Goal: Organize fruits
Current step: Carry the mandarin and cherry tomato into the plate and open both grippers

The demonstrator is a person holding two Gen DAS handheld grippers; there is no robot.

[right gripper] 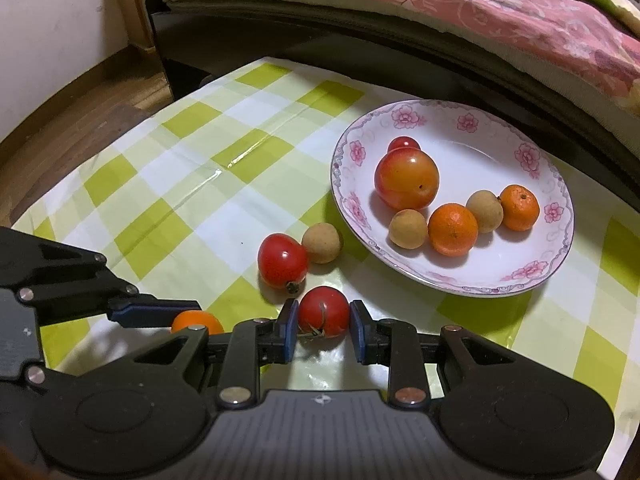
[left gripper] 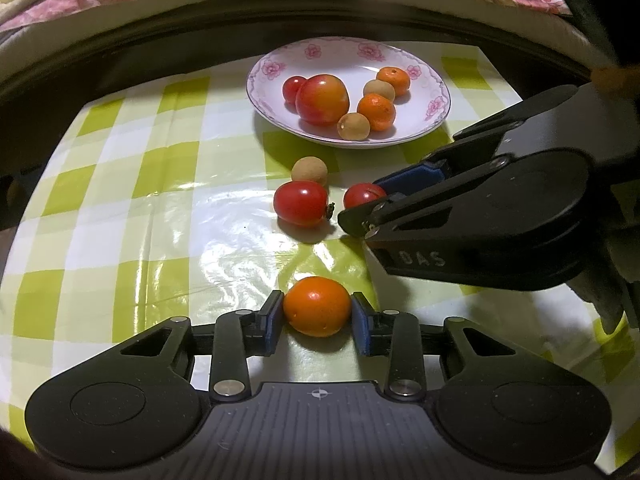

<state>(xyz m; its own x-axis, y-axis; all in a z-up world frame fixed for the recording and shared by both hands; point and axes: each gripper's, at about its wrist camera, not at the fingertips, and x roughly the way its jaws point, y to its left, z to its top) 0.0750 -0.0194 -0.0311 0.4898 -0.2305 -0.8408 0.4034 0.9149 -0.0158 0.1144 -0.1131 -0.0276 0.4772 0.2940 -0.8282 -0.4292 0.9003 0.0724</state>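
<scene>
- Left hand-held gripper (left gripper: pixel 317 314) pinches the orange fruit (left gripper: pixel 317 306) on the desk (left gripper: pixel 120 184)
- Right hand-held gripper (right gripper: pixel 323 330) pinches a red tomato (right gripper: pixel 323 311)
- Pick-up step; next, likely lift both into the plate (right gripper: pixel 472 276)

In the right wrist view the left gripper (right gripper: pixel 188 314) hides most of the orange tomato (right gripper: pixel 197 321).

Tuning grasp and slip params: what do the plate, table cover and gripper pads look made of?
Plate: likely glazed ceramic; glossy white, printed pink flowers on the rim.
Table cover: looks like plastic or vinyl sheet; green-white check, bright glare, creases.
Pads: blue, matte, maybe rubber or foam; cannot tell which. Black finger parts look like hard plastic.
</scene>
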